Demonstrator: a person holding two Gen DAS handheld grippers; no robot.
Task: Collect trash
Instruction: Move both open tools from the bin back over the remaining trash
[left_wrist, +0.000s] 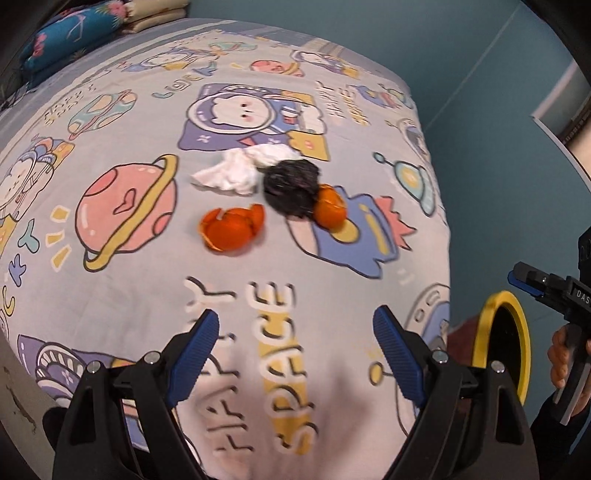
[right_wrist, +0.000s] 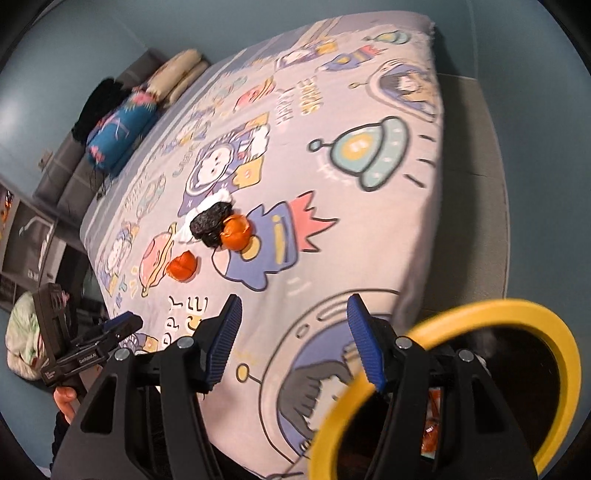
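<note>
Lighting: even, soft indoor; faint shadows. Quality: heavy fisheye curvature, black corners, slight motion blur on bedsheet (left_wrist: 258, 258) print.

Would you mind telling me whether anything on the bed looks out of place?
Yes: litter sits mid-sheet. Crumpled white tissue touches a black wad, with orange peel against it and another peel lying apart. The yellow-rimmed bin stands off the bed's corner.

Support: bed (left_wrist: 147, 288), cartoon space-print sheet.
Mid-sheet: white crumpled tissue (left_wrist: 236, 171), touching black wad (left_wrist: 291, 192).
Peels: orange peel (left_wrist: 234, 229) apart; second peel (left_wrist: 330, 206) against wad.
Head end: pillows (left_wrist: 66, 35).
</note>
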